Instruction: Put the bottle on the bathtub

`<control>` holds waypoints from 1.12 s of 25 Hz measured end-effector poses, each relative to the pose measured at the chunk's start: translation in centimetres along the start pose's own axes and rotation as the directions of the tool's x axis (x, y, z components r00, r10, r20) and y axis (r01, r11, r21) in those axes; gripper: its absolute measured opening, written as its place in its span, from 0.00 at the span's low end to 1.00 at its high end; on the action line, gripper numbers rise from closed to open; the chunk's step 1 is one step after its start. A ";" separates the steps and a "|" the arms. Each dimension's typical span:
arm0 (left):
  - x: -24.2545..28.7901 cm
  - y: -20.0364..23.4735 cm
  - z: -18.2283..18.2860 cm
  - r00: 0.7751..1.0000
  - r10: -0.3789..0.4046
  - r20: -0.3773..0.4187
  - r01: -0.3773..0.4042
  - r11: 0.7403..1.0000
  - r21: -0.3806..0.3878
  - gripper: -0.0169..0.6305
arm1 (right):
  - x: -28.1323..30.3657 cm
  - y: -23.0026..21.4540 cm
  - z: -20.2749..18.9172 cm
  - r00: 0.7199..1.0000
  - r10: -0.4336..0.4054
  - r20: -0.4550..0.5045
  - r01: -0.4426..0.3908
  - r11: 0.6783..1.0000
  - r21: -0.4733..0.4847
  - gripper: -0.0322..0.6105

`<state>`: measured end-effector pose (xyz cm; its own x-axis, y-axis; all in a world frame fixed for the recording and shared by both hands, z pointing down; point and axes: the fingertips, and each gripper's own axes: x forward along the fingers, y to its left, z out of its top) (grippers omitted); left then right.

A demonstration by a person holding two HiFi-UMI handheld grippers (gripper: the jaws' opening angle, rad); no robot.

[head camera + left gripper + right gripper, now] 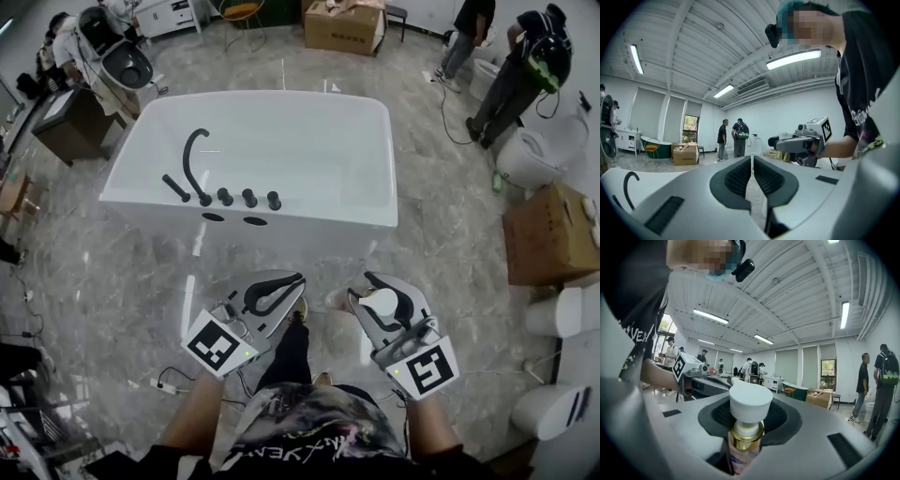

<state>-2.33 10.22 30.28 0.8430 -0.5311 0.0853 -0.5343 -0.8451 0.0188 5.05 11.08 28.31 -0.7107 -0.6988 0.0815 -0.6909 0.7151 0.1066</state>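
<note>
From the head view, the white bathtub [380, 159] with its black faucet [192, 159] stands ahead on the grey marble floor [450, 225]. Both grippers are held well short of it. The left gripper [294, 282] is on one side and the right gripper [366, 289] on the other, with the bottle [382, 302] showing only its round white cap. In the left gripper view the ribbed black pads [740, 176] are drawn together to a thin slit, with nothing between them. In the right gripper view the jaws are clamped on the bottle, which stands upright between the pads. It has a white pump cap, a gold collar and a pale pink body with a blue label.
</note>
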 end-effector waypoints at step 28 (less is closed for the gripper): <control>11.2 24.2 -2.6 0.998 -0.067 0.001 0.067 0.997 -0.048 0.08 | 22.1 -14.9 -2.9 0.991 -0.090 -0.102 0.088 0.996 -0.028 0.25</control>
<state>-5.99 -15.99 34.28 0.8772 -0.4730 0.0825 -0.4787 -0.8750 0.0725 -0.02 -15.07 31.37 -0.6280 -0.7589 0.1725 -0.7467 0.6500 0.1410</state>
